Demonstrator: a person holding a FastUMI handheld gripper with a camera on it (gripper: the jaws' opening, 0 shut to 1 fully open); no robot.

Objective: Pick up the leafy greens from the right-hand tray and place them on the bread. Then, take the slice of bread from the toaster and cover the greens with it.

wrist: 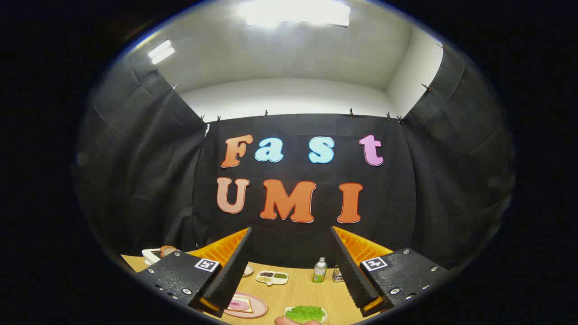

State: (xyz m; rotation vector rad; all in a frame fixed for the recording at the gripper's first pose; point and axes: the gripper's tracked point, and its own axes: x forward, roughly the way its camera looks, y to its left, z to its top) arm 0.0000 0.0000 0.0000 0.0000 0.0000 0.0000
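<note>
- Gripper (291, 271): two ribbed, wedge-shaped fingers (232, 271) spread wide apart, holding nothing, raised above the table.
- Table (298, 291): pale wood-grain surface, seen between the fingers.
- Leafy greens (305, 313): bright green, ruffled, lying on a white tray (323, 316); they sit low between the fingers, nearer the right one, not touched by either.
- Pink plate (257, 309): round, glossy, just beside the left finger, bearing a slice of bread (246, 299) with a pink topping (238, 305).
- Divided dish (272, 277): white, shallow, with dark and green fillings, beyond the plate.
- Bottle (319, 270): small, silver-capped, green-labelled, upright near the right finger.
- Toaster (151, 255): white, with browned bread (168, 250), beyond the left finger.
</note>
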